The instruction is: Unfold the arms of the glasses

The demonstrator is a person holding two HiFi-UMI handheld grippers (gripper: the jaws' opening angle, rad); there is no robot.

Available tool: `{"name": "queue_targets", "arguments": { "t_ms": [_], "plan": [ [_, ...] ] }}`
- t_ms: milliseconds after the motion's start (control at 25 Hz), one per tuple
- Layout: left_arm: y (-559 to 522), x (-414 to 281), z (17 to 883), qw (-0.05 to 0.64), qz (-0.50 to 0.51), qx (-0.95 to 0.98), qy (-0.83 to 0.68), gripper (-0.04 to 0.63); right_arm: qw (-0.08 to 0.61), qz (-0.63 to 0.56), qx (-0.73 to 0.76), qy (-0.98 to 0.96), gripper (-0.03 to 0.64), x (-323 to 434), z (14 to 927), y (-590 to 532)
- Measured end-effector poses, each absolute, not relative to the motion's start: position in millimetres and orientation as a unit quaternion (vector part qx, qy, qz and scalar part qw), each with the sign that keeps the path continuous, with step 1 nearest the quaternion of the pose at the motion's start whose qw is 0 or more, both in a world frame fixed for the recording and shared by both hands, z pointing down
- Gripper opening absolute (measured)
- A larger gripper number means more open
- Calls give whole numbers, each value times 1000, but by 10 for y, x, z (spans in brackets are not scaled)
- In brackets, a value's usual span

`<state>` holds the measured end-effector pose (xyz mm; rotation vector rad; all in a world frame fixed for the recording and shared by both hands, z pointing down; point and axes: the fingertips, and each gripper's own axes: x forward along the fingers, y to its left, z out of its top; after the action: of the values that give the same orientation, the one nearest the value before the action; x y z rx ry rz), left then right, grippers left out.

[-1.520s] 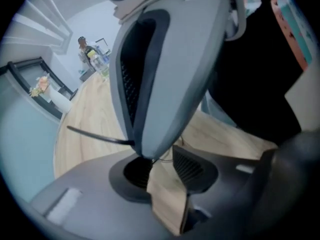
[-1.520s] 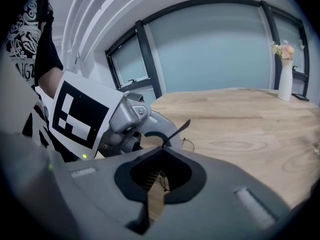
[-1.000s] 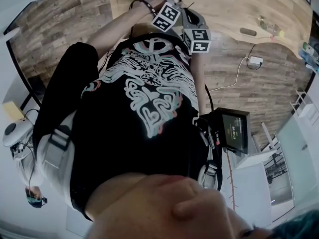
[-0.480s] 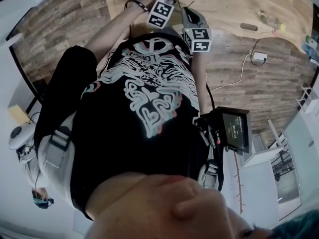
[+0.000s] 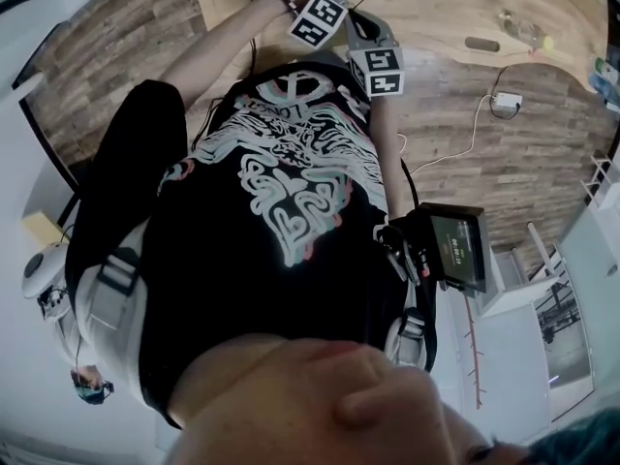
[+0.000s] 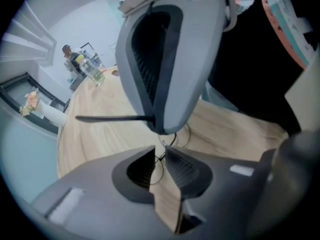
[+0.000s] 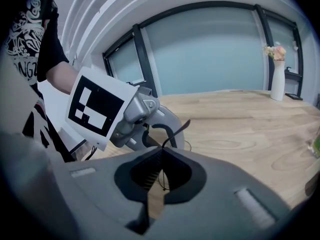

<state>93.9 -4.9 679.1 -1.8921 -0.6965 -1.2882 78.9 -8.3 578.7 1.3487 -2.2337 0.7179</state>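
Note:
The thin wire glasses [image 6: 161,156] hang over the wooden table [image 6: 100,134] between both grippers. My right gripper [image 7: 161,153] is shut on the glasses' frame [image 7: 162,181]. One dark arm [image 7: 177,130] sticks up past its tips; in the left gripper view that arm [image 6: 112,118] points left. My left gripper [image 6: 159,151] has just been opening its jaws. A narrow gap shows between them with the wire rim in it, and the pads are off it. In the head view only the two marker cubes [image 5: 320,17] [image 5: 376,71] show, close together at the table's near edge.
A clear bottle [image 6: 92,71] and a white vase with flowers [image 7: 276,86] stand far back on the table. A bottle [image 5: 523,32] and a small dark thing [image 5: 481,44] show in the head view. A white adapter with cable [image 5: 506,100] lies on the floor.
Both grippers stay together at the table's near edge. The left gripper's marker cube has turned slightly. The jaws themselves do not show in the earlier frames.

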Motion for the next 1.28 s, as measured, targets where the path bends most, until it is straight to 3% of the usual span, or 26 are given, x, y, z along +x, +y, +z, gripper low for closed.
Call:
{"name": "queue_targets", "arguments": {
  "t_ms": [280, 600, 920, 1280],
  "plan": [
    [-7, 861, 6794, 387, -505, -708, -306, 23, 217, 255, 481, -810, 0, 756, 5768, -78],
    [-33, 526, 6830, 364, -548, -660, -364, 29, 226, 241, 470, -818, 0, 658, 5715, -86],
    [-71, 561, 6829, 401, -528, -675, -324, 29, 228, 237, 471, -819, 0, 656, 5720, -90],
    [-36, 521, 6801, 380, -521, -708, -288, -6, 212, 237, 501, -805, 0, 827, 5716, -82]
  ]
}}
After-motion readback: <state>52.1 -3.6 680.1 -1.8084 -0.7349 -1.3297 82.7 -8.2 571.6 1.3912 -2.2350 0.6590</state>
